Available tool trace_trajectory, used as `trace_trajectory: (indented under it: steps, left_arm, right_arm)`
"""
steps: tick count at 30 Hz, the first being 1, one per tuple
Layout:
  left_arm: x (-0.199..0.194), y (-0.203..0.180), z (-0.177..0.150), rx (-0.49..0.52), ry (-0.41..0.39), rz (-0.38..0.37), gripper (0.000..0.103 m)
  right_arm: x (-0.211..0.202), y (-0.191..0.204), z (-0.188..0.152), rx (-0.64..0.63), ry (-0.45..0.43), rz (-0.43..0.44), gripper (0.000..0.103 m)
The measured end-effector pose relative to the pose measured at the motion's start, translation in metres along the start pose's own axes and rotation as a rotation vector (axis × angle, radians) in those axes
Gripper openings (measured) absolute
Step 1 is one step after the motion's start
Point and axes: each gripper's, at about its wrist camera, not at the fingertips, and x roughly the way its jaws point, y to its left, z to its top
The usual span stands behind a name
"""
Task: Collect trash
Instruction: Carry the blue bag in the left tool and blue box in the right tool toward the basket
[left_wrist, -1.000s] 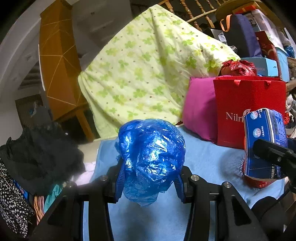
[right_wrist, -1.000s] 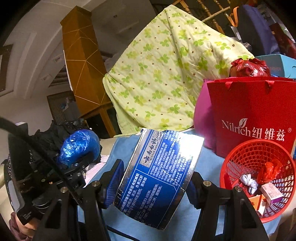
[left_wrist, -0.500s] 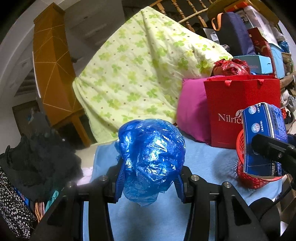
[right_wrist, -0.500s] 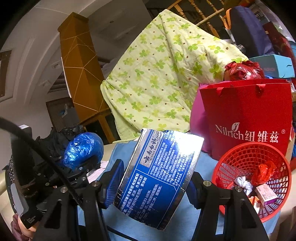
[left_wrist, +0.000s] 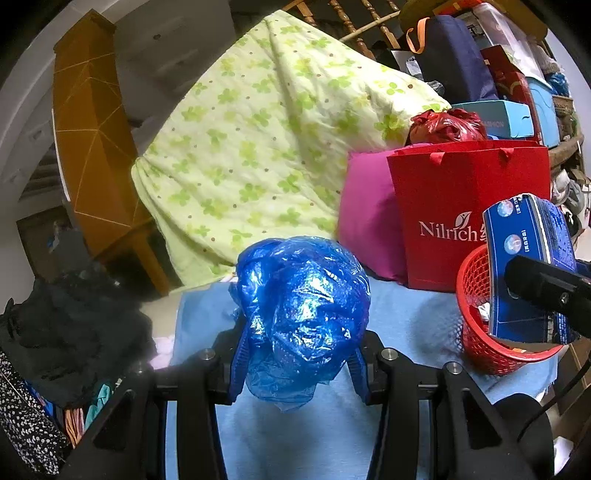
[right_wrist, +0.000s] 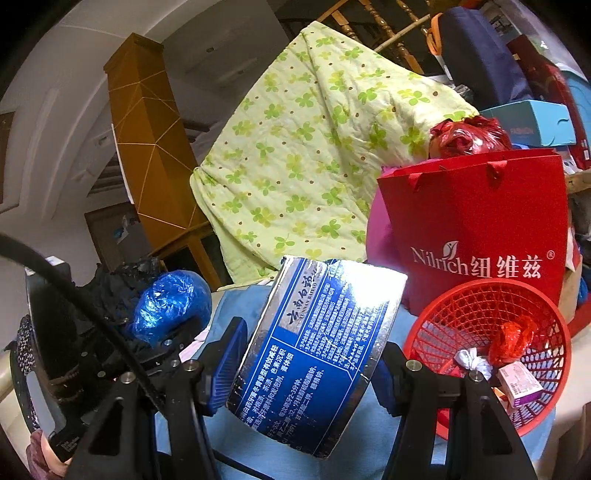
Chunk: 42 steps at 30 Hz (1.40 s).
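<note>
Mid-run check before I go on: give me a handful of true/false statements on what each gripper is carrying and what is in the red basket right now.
1. The left gripper is clamped on a crumpled blue plastic bag. True.
2. The right gripper is empty. False: it holds a blue and silver box between its pads.
3. The red basket has nothing in it. False: a red wrapper, a white wad and a small pink carton lie inside.
4. A red paper bag stands behind the basket. True.
5. The green-patterned quilt lies in the basket. False: it is draped behind the blue cloth surface.
</note>
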Motion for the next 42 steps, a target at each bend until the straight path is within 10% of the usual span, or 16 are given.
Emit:
trace_trajectory:
  steps: [42]
  left_arm:
    - [0.017,-0.069,0.010,0.111,0.030,-0.080,0.048]
  right_arm:
    - [-0.017,-0.079,-0.001,0.154,-0.012,-0.083,0.065]
